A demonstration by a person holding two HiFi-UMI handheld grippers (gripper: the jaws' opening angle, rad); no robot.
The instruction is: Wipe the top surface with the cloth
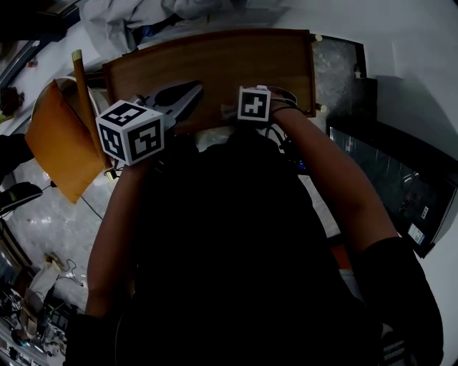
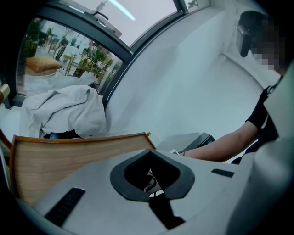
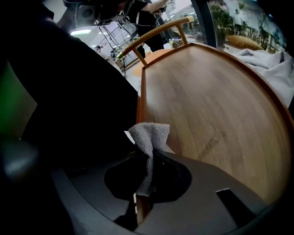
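The brown wooden table top (image 1: 236,64) lies ahead of me, its near edge under both grippers. My right gripper (image 1: 252,105) sits at that near edge, shut on a small grey cloth (image 3: 149,137). The cloth sticks up in a bunch from between the jaws, over the table's edge (image 3: 140,114). In the right gripper view the wooden surface (image 3: 206,105) stretches away bare. My left gripper (image 1: 187,96) hovers over the near left part of the top, jaws together with nothing in them. In the left gripper view the gripper (image 2: 153,158) looks across the wooden top (image 2: 69,160).
An orange chair (image 1: 61,143) stands left of the table. A heap of white fabric (image 1: 129,18) lies beyond the far edge. A grey panel (image 1: 340,68) and a dark glass-fronted unit (image 1: 401,179) stand to the right. My dark torso hides the floor near me.
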